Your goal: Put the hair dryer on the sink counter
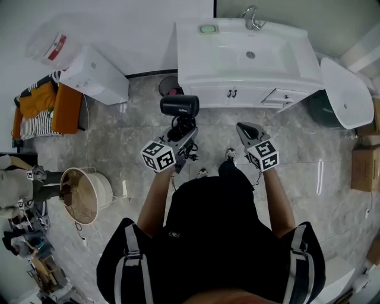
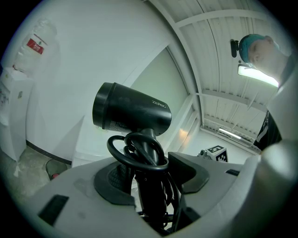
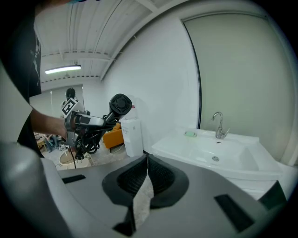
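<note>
The scene holds one hair dryer and two grippers: one left gripper and one right gripper. There is one sink counter, one faucet and one green soap dish. Also countable are one round wooden tub, one white box-shaped unit and one clear water bottle.

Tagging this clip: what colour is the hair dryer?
The hair dryer is black, cord included; it shows best in the left gripper view.
</note>
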### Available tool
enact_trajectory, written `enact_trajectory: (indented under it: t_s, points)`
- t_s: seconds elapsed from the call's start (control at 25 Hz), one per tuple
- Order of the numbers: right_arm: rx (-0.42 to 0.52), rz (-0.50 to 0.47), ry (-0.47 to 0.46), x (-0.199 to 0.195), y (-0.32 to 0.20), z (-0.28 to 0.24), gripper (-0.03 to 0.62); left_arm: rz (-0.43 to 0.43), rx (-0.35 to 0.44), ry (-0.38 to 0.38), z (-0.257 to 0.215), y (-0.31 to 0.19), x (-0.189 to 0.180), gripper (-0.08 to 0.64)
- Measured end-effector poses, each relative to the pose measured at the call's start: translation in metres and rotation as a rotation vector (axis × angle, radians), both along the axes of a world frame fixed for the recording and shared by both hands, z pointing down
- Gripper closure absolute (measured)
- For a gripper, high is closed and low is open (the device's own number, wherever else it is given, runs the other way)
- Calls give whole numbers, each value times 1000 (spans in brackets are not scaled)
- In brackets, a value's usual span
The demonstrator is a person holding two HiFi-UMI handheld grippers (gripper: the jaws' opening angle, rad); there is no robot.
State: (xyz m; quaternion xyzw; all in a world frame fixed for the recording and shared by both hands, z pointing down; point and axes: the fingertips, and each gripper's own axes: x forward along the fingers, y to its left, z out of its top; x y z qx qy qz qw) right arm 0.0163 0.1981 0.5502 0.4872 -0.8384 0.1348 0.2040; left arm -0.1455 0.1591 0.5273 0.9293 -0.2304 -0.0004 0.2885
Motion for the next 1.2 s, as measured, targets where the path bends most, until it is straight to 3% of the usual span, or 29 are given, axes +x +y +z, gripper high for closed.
enact_trajectory:
  t_s: [0.68,1.2]
  points:
    - [-13,-157,8,59,-65,-2,531,-139,-1,7,-16,-45,60,339]
    - [-37,-255,-4,80,-90,8,531,-246,-23,-18,-11,-50,75,339]
